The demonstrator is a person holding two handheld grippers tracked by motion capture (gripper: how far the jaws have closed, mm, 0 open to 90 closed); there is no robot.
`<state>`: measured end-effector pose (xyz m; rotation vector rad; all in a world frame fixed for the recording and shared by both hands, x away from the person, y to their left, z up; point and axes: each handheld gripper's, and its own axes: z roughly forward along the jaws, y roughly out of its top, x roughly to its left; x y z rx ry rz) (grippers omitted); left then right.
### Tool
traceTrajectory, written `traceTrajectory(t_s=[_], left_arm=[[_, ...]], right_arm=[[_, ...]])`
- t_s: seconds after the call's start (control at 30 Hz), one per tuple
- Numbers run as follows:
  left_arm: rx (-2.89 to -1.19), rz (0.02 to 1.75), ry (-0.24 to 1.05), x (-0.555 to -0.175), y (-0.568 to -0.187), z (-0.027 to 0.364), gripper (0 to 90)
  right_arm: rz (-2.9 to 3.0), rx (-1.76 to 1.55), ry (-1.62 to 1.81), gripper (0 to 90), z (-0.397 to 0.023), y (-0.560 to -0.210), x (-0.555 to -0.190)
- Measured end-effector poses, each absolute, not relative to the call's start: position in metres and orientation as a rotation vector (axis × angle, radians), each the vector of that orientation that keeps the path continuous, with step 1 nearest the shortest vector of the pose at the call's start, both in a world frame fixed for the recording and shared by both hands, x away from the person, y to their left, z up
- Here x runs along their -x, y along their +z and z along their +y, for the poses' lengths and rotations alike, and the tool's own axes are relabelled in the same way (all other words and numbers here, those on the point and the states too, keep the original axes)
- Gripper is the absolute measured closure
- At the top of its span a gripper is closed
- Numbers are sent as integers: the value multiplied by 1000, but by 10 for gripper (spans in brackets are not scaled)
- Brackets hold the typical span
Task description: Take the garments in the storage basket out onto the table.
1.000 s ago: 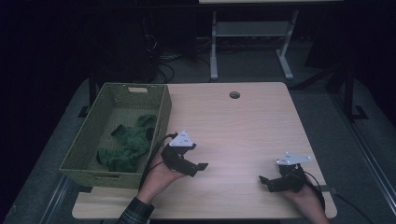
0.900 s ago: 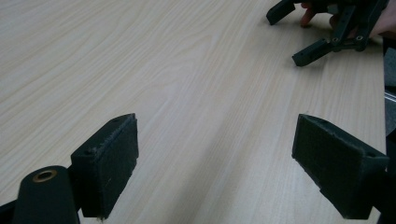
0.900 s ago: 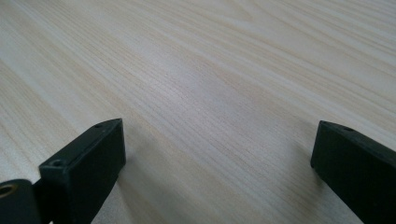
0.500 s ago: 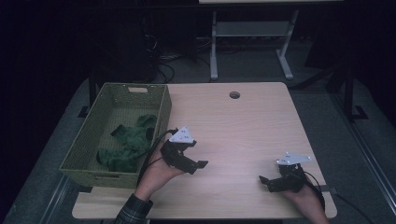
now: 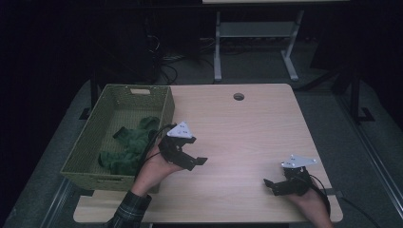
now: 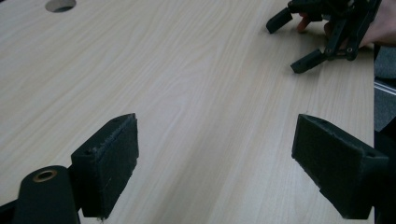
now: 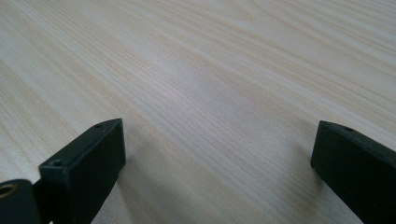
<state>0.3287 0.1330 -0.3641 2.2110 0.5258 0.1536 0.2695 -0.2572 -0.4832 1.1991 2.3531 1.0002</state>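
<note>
The green cloth (image 5: 130, 147) lies crumpled in the basket (image 5: 90, 142), heaped toward the near right corner, its long axis running roughly from the near left to the far right of the basket floor; its folds are dark and hard to make out, and the near part is cut off by the basket's front wall. The basket stands at the left edge of the table (image 5: 247, 128), its long side running away from the person. Just right of it, the left gripper (image 5: 192, 161) hangs above the wood, pointing right and toward the table's near middle, jaws spread wide with nothing between them; the left gripper view shows bare wood in the gap. The left hand (image 5: 154, 166) hides part of the basket's near right corner. Well apart, near the table's front right corner, the right gripper (image 5: 272, 185) rests low, pointing left, its jaws also wide and empty, with its hand partly cut off by the picture's lower edge. A round hole (image 5: 238, 97) sits at the far middle of the table.
</note>
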Motion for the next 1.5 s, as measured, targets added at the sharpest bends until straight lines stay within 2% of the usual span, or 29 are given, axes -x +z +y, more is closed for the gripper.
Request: traceTrajectory(t_s=[1.0, 1.37, 1.4, 1.5], left_arm=[[-2173, 644, 286, -334, -335, 206, 148], [-2174, 705, 328, -335, -333, 231, 165], [-2163, 716, 330, -336, -333, 237, 207], [-2162, 735, 342, -336, -333, 241, 210]], right_arm=[[2352, -1195, 1000, 28, -257, -483, -270], [2352, -1196, 1000, 29, -257, -483, -270], [2352, -1196, 1001, 29, -257, -483, -270], [2352, -1196, 1000, 29, -257, -483, -270]])
